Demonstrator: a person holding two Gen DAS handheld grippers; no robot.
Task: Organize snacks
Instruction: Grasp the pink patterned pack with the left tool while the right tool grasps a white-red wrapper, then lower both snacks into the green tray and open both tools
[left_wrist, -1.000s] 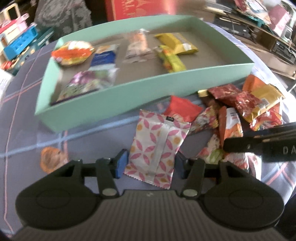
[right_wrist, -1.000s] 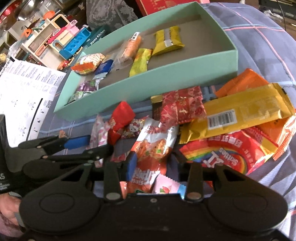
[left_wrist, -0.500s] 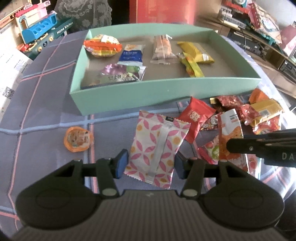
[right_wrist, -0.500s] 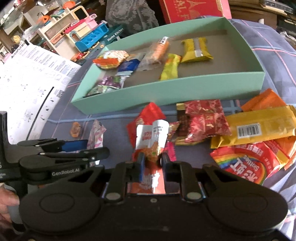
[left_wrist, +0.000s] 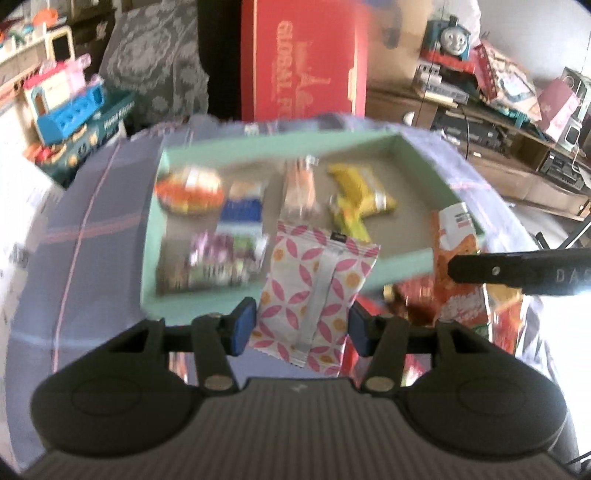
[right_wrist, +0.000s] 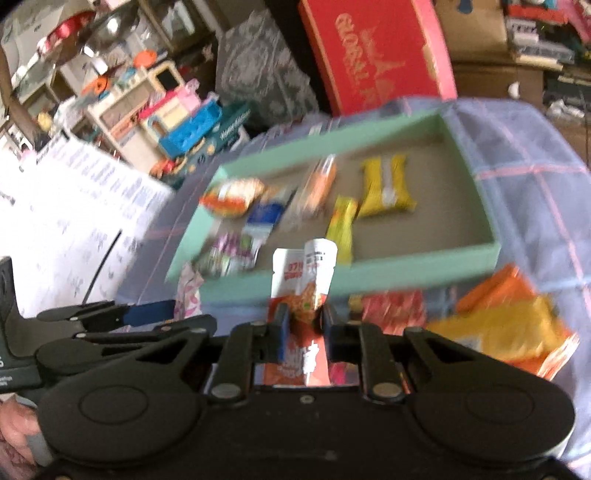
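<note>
Your left gripper (left_wrist: 301, 328) is clamped on a white packet with pink petals (left_wrist: 316, 295), its blue pads pressing the packet's two sides. The packet hangs clear of the table, in front of the near wall of the green tray (left_wrist: 399, 267), and its top edge overlaps the tray floor in the left wrist view.

Your right gripper (right_wrist: 303, 325) is closed tight on an orange and white packet (right_wrist: 306, 284), which stands up between the pads with its top curled over. In the left wrist view the same packet (left_wrist: 452, 236) shows at the right, over the tray's near right corner, with one black finger of the right gripper (left_wrist: 517, 271) across it.

The tray sits on a blue checked cloth (right_wrist: 524, 173). Inside it lie a yellow packet (right_wrist: 386, 186), a yellow-green bar (right_wrist: 341, 227), a clear orange packet (right_wrist: 317, 184), a blue and white packet (right_wrist: 267, 214), a round orange packet (right_wrist: 232, 197) and a purple and green packet (right_wrist: 231, 253). All are blurred.

More snacks lie loose on the cloth just in front of the tray's near right end: a red packet (right_wrist: 393, 308), a yellow packet (right_wrist: 506, 332) and an orange packet (right_wrist: 495, 288).

A red box (left_wrist: 303, 62) stands behind the tray.
</note>
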